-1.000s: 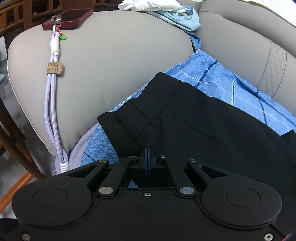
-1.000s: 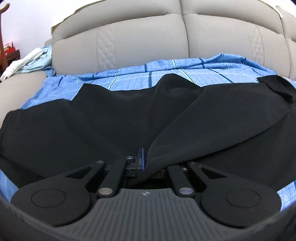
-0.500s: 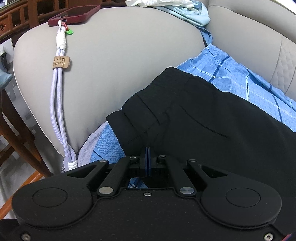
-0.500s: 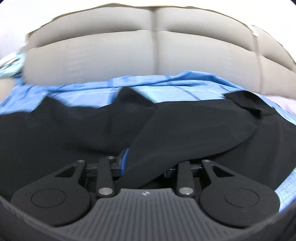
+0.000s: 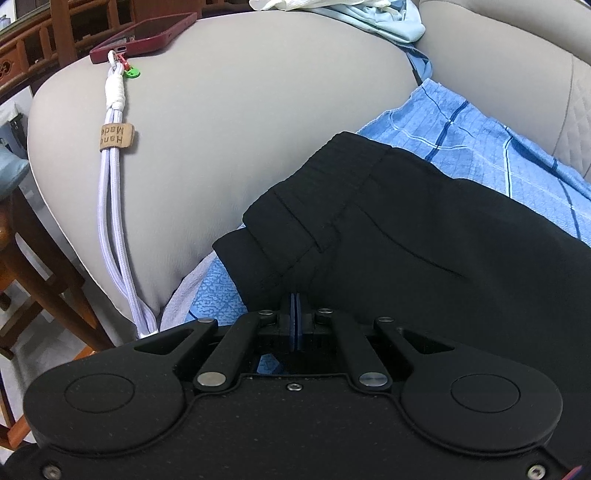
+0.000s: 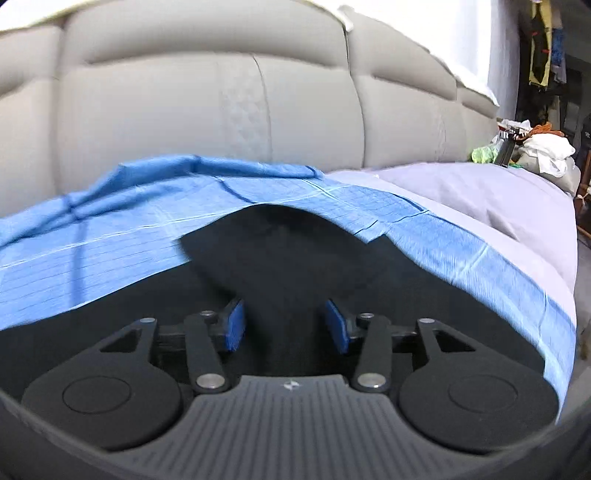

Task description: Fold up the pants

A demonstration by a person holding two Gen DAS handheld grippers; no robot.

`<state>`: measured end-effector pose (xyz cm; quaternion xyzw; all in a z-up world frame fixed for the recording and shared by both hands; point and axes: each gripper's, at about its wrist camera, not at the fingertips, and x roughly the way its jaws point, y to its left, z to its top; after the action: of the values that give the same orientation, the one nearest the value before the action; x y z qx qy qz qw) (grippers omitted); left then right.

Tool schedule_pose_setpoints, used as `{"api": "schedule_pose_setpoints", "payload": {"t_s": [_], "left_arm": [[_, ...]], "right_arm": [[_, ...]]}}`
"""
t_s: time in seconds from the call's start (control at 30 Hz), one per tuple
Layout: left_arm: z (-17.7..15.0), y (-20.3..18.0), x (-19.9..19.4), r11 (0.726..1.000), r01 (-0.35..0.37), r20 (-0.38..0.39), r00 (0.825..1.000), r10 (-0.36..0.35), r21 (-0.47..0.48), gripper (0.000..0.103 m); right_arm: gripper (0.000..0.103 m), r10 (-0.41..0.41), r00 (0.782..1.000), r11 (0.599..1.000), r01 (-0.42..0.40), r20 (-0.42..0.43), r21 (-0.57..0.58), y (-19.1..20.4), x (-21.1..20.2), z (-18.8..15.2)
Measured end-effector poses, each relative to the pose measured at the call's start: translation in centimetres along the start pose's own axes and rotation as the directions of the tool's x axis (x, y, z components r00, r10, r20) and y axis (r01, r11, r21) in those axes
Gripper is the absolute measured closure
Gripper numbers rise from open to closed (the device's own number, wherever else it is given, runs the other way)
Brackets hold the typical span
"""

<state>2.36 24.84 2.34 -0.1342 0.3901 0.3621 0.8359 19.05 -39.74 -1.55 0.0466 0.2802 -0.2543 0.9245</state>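
Black pants (image 5: pixel 424 236) lie on a blue checked sheet (image 5: pixel 476 136) over a grey sofa. In the left wrist view my left gripper (image 5: pixel 296 302) is shut on the pants' waistband edge near the sofa arm. In the right wrist view my right gripper (image 6: pixel 284 321) is open, its blue pads (image 6: pixel 234 325) spread apart over the pants' leg end (image 6: pixel 288 251), which lies flat on the sheet (image 6: pixel 110 243). Nothing is held between the right pads.
A red phone (image 5: pixel 144 35) with a lilac strap (image 5: pixel 110 206) rests on the sofa arm (image 5: pixel 240 122). Crumpled pale cloth (image 5: pixel 369 14) lies at the arm's far end. A wooden chair (image 5: pixel 33 258) stands left. A lilac sheet (image 6: pixel 480 195) and clutter (image 6: pixel 532 144) lie right.
My right gripper has opened and let go of the pants leg, and its view swung right along the sofa. My left gripper stays shut on the waistband and moved slightly.
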Motion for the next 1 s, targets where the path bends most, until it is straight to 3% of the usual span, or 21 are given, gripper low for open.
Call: {"api": "schedule_pose_setpoints", "payload": {"t_s": [0.07, 0.1, 0.13, 0.33, 0.5, 0.57, 0.63, 0.73, 0.8, 0.87, 0.93, 1.0], "left_arm": [[0.1, 0.0, 0.1, 1.0, -0.004, -0.003, 1.0, 0.004, -0.006, 0.099], [0.1, 0.0, 0.0, 1.0, -0.004, -0.005, 1.0, 0.004, -0.01, 0.099], [0.1, 0.0, 0.1, 1.0, -0.004, -0.006, 1.0, 0.004, -0.013, 0.099], [0.3, -0.2, 0.2, 1.0, -0.009, -0.017, 1.0, 0.009, -0.014, 0.099], [0.7, 0.3, 0.4, 1.0, 0.007, -0.037, 0.999, -0.008, -0.021, 0.098], [0.8, 0.5, 0.5, 1.0, 0.01, -0.042, 0.999, -0.011, -0.027, 0.098], [0.7, 0.4, 0.5, 1.0, 0.005, -0.037, 0.999, -0.006, -0.014, 0.098], [0.5, -0.1, 0.4, 1.0, -0.009, -0.022, 1.0, 0.009, 0.015, 0.098], [0.3, -0.2, 0.4, 1.0, -0.013, -0.016, 1.0, 0.013, 0.025, 0.098], [0.3, -0.4, 0.3, 0.999, -0.015, -0.014, 1.0, 0.015, 0.032, 0.098], [0.2, -0.6, 0.3, 0.999, -0.019, -0.014, 1.0, 0.019, 0.035, 0.098], [0.2, -0.8, 0.3, 0.999, -0.024, -0.014, 1.0, 0.024, 0.034, 0.098]], "right_arm": [[0.066, 0.028, 0.999, 1.0, -0.028, -0.027, 0.012, -1.0, 1.6, 1.1], [0.093, 0.028, 0.999, 0.999, -0.027, -0.032, 0.027, -1.5, 1.7, 1.4], [0.097, 0.027, 0.999, 0.999, -0.026, -0.031, 0.047, -2.1, 1.4, 1.7], [0.097, -0.016, 0.999, 0.994, 0.011, 0.05, 0.108, -6.5, -2.5, -0.4], [0.097, -0.059, 0.998, 0.982, 0.058, -0.005, 0.181, -10.6, -2.9, -3.5], [0.095, -0.036, 0.999, 0.972, 0.036, -0.007, 0.233, -12.5, -2.7, -4.0], [0.092, -0.012, 1.0, 0.972, 0.011, 0.001, 0.234, -13.6, -2.5, -3.7], [0.089, -0.036, 0.999, 0.978, 0.035, 0.004, 0.205, -14.6, -1.9, -3.2], [0.084, -0.058, 0.998, 0.97, 0.056, 0.0, 0.237, -15.9, -1.4, -2.9], [0.067, -0.118, 0.993, 0.95, 0.119, -0.02, 0.289, -17.7, -0.9, -2.6], [0.059, -0.179, 0.982, 0.925, 0.187, -0.054, 0.331, -19.5, -0.5, -2.3], [0.051, -0.188, 0.981, 0.91, 0.195, -0.055, 0.366, -20.8, -0.7, -2.0]]}}
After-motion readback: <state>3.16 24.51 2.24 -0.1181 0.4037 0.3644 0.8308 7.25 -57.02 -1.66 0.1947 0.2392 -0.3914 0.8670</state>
